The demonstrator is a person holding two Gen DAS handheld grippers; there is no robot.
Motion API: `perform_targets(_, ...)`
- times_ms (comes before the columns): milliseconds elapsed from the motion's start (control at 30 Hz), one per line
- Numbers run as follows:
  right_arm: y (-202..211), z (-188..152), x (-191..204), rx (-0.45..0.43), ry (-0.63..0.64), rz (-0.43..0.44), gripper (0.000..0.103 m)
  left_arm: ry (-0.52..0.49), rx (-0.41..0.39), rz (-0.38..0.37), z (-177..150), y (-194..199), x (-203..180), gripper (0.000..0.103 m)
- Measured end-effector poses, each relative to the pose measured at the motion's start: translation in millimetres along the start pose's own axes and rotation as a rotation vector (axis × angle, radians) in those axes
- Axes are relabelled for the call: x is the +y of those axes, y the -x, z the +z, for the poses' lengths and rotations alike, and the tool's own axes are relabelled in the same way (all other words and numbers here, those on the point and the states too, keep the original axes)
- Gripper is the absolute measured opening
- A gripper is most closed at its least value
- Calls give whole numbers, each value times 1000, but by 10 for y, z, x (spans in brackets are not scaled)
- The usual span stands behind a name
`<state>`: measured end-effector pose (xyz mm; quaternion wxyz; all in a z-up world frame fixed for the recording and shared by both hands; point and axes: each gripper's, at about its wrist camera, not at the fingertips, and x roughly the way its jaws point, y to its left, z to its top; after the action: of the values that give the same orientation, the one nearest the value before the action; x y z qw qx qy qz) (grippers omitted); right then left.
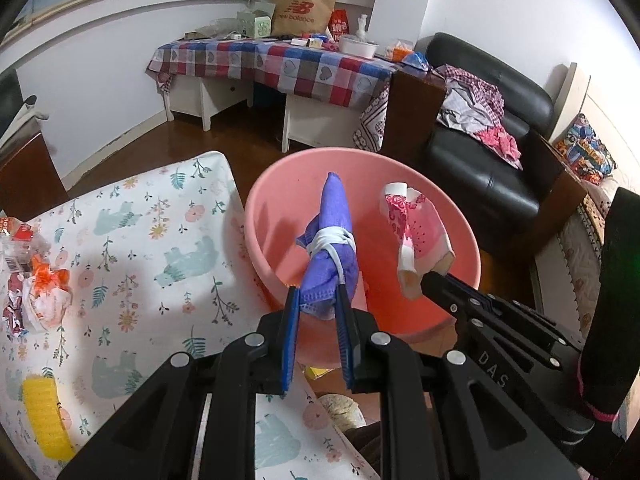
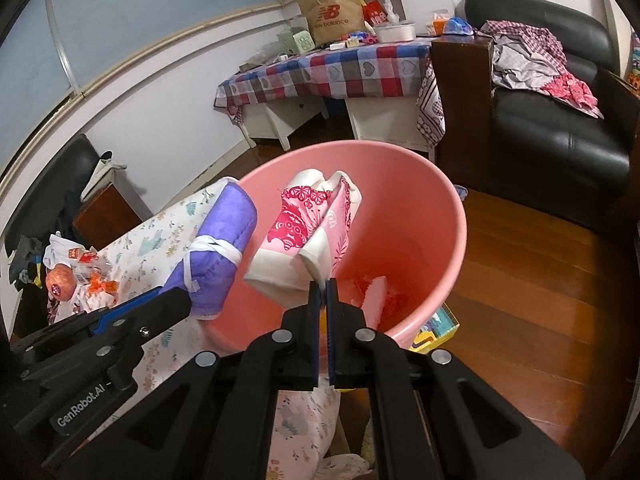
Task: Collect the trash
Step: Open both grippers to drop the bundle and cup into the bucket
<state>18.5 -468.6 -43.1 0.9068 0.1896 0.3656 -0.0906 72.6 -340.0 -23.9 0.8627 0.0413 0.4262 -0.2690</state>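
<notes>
Purple mask [image 1: 330, 256] in left gripper [image 1: 318, 300], above pink basin [image 1: 264, 216].

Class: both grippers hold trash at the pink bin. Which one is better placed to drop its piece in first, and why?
Right, probably. The right gripper holds the pink-and-white carton well over the pink bin. The left gripper holds the rolled purple mask nearer the bin's rim.

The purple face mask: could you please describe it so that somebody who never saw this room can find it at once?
Find the big pink basin beside the floral-covered table. Two grippers hold things above it; the left gripper pinches the face mask, rolled into a bundle. It is purple and tied with its white ear loops, while its neighbour in the right gripper is a pink and white crushed paper cup.
</notes>
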Motion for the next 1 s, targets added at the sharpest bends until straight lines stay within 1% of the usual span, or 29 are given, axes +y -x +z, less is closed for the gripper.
perform_targets(200, -81, -17, -54, 23, -15, -3, 3, 6, 31, -10, 15, -121, 13, 17)
perform_targets(433, -119, -10, -57, 27, -12, -9, 4, 12, 31, -26, 23, -153, 6, 18)
perform_targets(633, -132, 4, -70, 38, -33, -15, 4, 26, 22, -45, 25, -107, 34, 24)
perform_targets(767, -95, -5, -56, 32, -34, -18, 4, 25, 1, -50, 5, -25, 45, 32)
perform_targets(1000, 38, -28, 60, 25, -17, 6, 4, 28, -25, -36, -62, 193, 104, 37)
